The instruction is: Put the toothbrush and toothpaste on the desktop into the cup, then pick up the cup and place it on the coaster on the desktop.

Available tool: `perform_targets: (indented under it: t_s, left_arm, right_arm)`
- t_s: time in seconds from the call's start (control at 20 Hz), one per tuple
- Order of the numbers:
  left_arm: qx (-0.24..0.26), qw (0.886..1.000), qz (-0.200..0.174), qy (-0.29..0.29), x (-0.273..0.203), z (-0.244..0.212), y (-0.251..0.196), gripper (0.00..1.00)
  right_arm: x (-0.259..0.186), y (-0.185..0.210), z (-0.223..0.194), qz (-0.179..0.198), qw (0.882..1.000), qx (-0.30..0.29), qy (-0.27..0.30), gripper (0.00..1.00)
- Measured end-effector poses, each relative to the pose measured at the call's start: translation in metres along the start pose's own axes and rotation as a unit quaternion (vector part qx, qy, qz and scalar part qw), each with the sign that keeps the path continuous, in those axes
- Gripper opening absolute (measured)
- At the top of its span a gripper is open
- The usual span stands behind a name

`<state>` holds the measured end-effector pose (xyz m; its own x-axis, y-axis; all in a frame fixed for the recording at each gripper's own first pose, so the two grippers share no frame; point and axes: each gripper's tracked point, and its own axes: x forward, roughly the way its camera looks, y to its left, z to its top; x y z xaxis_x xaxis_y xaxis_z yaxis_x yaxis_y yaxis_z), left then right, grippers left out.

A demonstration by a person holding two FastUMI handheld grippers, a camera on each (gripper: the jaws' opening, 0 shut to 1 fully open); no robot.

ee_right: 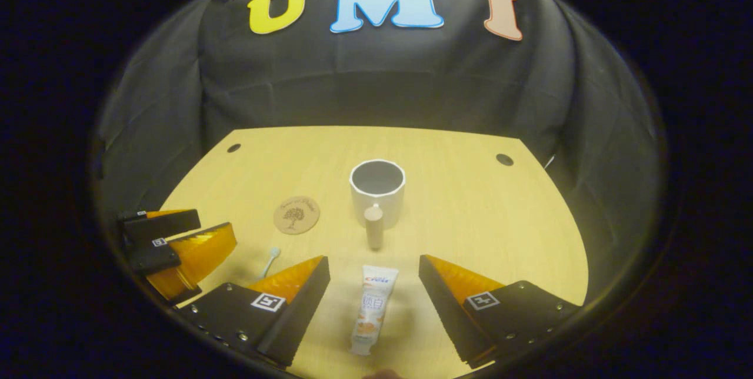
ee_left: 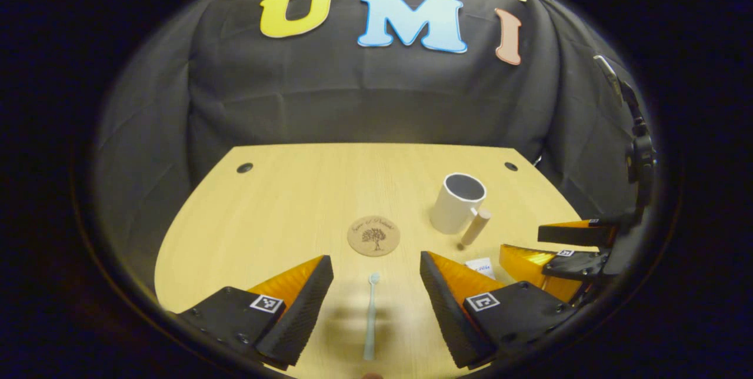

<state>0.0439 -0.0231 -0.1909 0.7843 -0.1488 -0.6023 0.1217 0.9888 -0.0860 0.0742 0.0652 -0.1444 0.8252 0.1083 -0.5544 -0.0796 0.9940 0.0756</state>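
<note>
A pale toothbrush [ee_left: 371, 315] lies flat on the wooden desktop [ee_left: 294, 202], head pointing away, between the fingers of my open left gripper [ee_left: 376, 267]. A white toothpaste tube [ee_right: 371, 310] lies lengthwise between the fingers of my open right gripper [ee_right: 374, 266]. The white cup [ee_right: 377, 192] with a wooden handle stands upright just beyond the tube; in the left gripper view the cup [ee_left: 457, 202] is right of centre. The round cork coaster [ee_left: 373, 236] lies beyond the toothbrush. The coaster [ee_right: 296, 214] sits left of the cup, and the toothbrush [ee_right: 270, 261] head peeks out beside my finger.
The other gripper [ee_left: 565, 249] hovers at the right edge of the left gripper view, with a corner of the toothpaste [ee_left: 480, 267] beside it. In the right gripper view the other gripper [ee_right: 170, 243] is at the left. Two cable holes [ee_right: 504, 159] mark the desk's far corners.
</note>
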Motion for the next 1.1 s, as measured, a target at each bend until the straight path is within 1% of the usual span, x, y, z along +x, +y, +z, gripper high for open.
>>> perform_targets:
  t_s: [0.05, 0.1, 0.2, 0.3, 0.45, 0.55, 0.7, 0.8, 1.05, 1.1]
  left_arm:
    - [-0.006, 1.0, -0.004, 0.022, 0.001, -0.009, 0.0, 0.94]
    - [-0.013, 0.999, -0.008, 0.042, 0.006, -0.017, -0.001, 0.96]
    - [-0.024, 0.996, -0.008, 0.083, 0.017, -0.037, 0.001, 0.97]
    - [-0.024, 0.992, -0.006, 0.125, 0.018, -0.053, 0.005, 0.98]
    - [-0.034, 0.984, -0.01, 0.172, 0.026, -0.07, 0.002, 0.98]
    - [-0.039, 0.977, -0.014, 0.21, 0.028, -0.086, 0.001, 0.98]
    - [-0.053, 0.958, -0.021, 0.281, 0.028, -0.115, 0.0, 0.99]
    - [-0.056, 0.948, -0.022, 0.313, 0.026, -0.127, 0.006, 0.99]
    - [-0.045, 0.932, -0.016, 0.359, 0.027, -0.146, 0.008, 0.99]
    - [-0.044, 0.93, -0.014, 0.364, 0.027, -0.147, 0.009, 0.95]
  right_arm:
    - [0.004, 0.001, -0.003, 0.006, 1.0, 0.008, 0.009, 0.96]
    - [0.008, 0.001, -0.004, 0.008, 1.0, 0.014, 0.019, 0.96]
    - [0.014, -0.002, -0.011, 0.007, 0.999, 0.021, 0.043, 0.96]
    - [0.018, 0.0, -0.015, 0.011, 0.998, 0.028, 0.063, 0.97]
    - [0.023, -0.001, -0.023, 0.01, 0.996, 0.031, 0.086, 0.97]
    - [0.028, 0.001, -0.031, 0.011, 0.993, 0.031, 0.111, 0.97]
    - [0.035, 0.003, -0.045, 0.018, 0.988, 0.037, 0.149, 0.97]
    - [0.04, 0.004, -0.054, 0.022, 0.985, 0.04, 0.167, 0.97]
    - [0.049, 0.006, -0.073, 0.024, 0.977, 0.061, 0.205, 0.97]
    - [0.051, 0.005, -0.075, 0.024, 0.975, 0.062, 0.21, 0.97]
